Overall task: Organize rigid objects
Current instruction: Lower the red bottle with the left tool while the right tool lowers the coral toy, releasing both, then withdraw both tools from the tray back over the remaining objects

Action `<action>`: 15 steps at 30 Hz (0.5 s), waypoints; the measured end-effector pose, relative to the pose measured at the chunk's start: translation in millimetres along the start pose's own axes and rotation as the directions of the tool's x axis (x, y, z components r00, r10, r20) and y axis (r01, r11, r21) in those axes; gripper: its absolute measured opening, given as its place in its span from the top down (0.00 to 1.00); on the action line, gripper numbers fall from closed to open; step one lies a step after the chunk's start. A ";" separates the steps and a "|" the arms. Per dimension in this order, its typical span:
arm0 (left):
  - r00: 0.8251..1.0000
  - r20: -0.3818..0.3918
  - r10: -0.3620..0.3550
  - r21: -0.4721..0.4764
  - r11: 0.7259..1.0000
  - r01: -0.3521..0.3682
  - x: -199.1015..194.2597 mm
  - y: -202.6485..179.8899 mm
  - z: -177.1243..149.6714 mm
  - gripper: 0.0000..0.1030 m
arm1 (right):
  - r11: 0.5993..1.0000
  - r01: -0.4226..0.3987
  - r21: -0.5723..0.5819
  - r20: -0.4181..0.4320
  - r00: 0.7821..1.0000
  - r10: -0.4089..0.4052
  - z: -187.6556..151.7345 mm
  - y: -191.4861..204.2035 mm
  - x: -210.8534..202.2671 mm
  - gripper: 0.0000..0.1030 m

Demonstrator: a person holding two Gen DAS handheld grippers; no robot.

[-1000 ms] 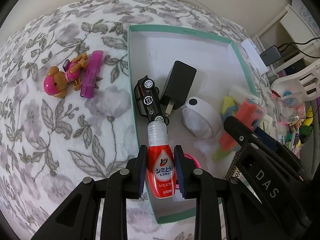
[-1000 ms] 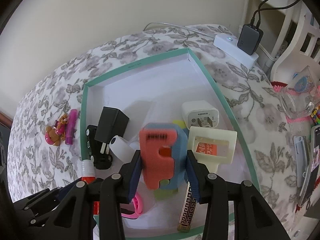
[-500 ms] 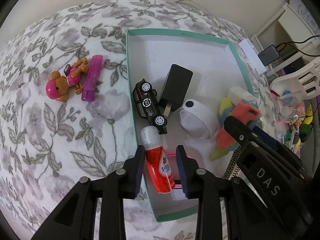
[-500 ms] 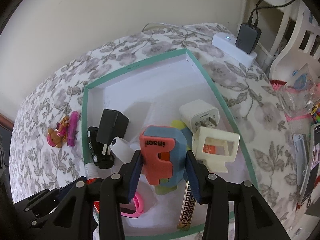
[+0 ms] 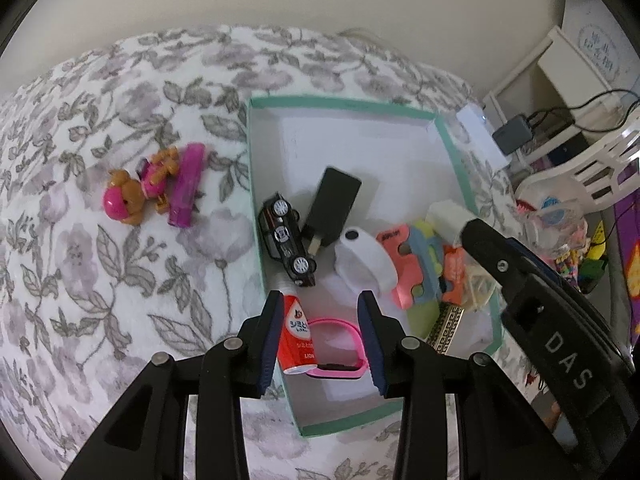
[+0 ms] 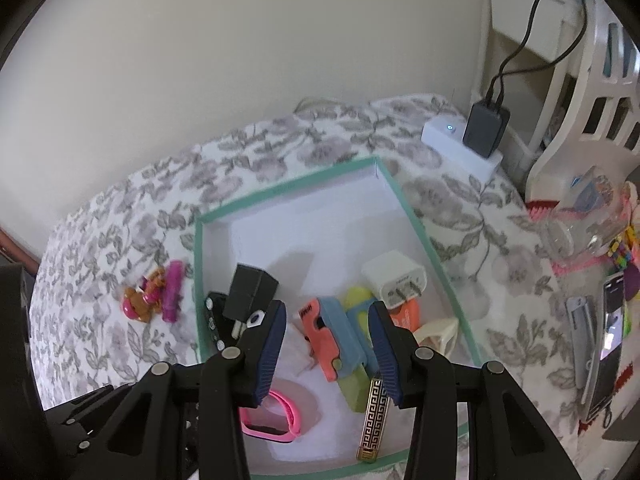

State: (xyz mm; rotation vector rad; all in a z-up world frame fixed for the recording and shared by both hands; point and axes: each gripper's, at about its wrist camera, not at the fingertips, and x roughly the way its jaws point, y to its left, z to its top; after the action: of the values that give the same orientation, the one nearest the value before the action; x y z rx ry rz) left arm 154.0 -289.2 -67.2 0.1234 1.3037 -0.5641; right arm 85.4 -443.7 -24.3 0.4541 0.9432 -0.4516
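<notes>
The left gripper (image 5: pixel 322 334) reaches up from the bottom centre of the left wrist view, its two black fingers (image 5: pixel 270 336) spread wide with nothing clamped between their blue pads. The right gripper (image 6: pixel 327 354) sits the same way at the bottom centre of the right wrist view, fingers (image 6: pixel 383 356) parted and holding nothing. In the left wrist view the right gripper's black body crosses the lower right of the frame, angled toward the centre.

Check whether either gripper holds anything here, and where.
Nothing is held. Left gripper and right gripper are open; red bottle and foam blocks lie in the box.
</notes>
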 end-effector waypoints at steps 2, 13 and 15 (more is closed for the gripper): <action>1.000 0.017 0.009 -0.009 1.000 -0.009 -5.7 2.6 1.7 0.62 | 1.000 -0.004 0.005 0.026 1.000 0.003 3.2 0.2 -8.4 0.55; 0.994 0.078 0.080 -0.111 0.991 -0.071 -24.1 31.8 12.1 0.62 | 1.000 -0.005 -0.018 0.042 0.999 0.006 4.9 9.4 -12.6 0.55; 0.991 0.078 0.104 -0.147 0.985 -0.092 -26.0 44.2 12.9 0.62 | 1.000 0.000 -0.025 0.026 1.000 0.001 3.2 11.5 -7.1 0.55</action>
State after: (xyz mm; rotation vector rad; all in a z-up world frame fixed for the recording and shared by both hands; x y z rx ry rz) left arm 181.6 -247.8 -49.2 0.0443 1.2429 -0.3864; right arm 90.2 -434.9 -14.6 0.4247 0.9226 -0.4436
